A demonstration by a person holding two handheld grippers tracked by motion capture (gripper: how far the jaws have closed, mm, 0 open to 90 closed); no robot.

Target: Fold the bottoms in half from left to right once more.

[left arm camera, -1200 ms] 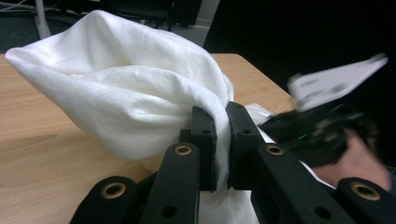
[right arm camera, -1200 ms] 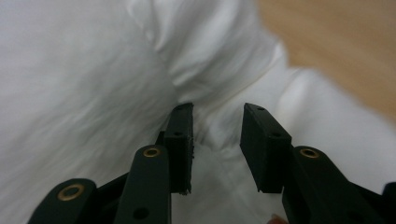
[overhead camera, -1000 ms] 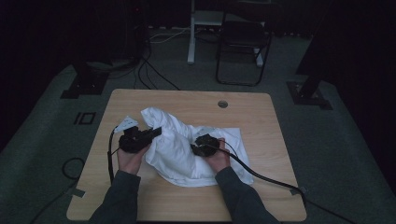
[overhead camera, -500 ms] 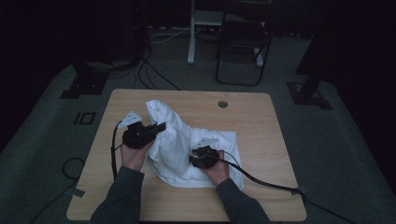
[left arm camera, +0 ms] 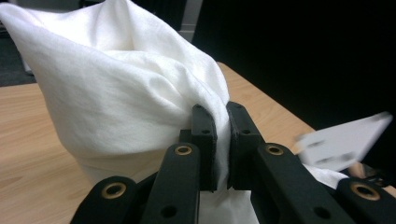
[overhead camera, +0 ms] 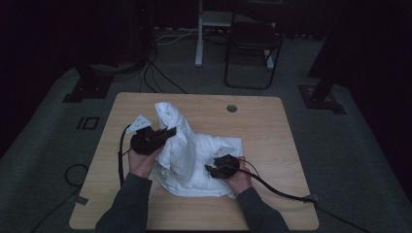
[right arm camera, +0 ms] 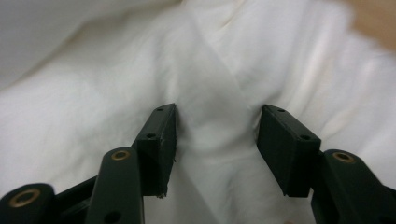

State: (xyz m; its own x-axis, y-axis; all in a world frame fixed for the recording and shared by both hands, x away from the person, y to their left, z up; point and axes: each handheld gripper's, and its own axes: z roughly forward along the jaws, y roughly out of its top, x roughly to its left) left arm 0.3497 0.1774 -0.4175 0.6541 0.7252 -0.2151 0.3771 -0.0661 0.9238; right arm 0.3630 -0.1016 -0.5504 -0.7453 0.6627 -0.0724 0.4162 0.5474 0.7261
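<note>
I'm pinching the cloth (left arm camera: 116, 93) up with the left hand-held gripper (left arm camera: 222, 135). My right hand-held gripper (right arm camera: 215, 135), jaws just opening, is straddling a low fold, probably not yet gripping.

High view looks down from above; both gripper views closely face the white cloth (overhead camera: 187, 155).

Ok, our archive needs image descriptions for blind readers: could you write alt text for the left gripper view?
The left hand-held gripper is shut on a fold of white cloth, which rises in a loose peak above a wooden table. A blurred grey plate shows at the right against a dark background.
</note>
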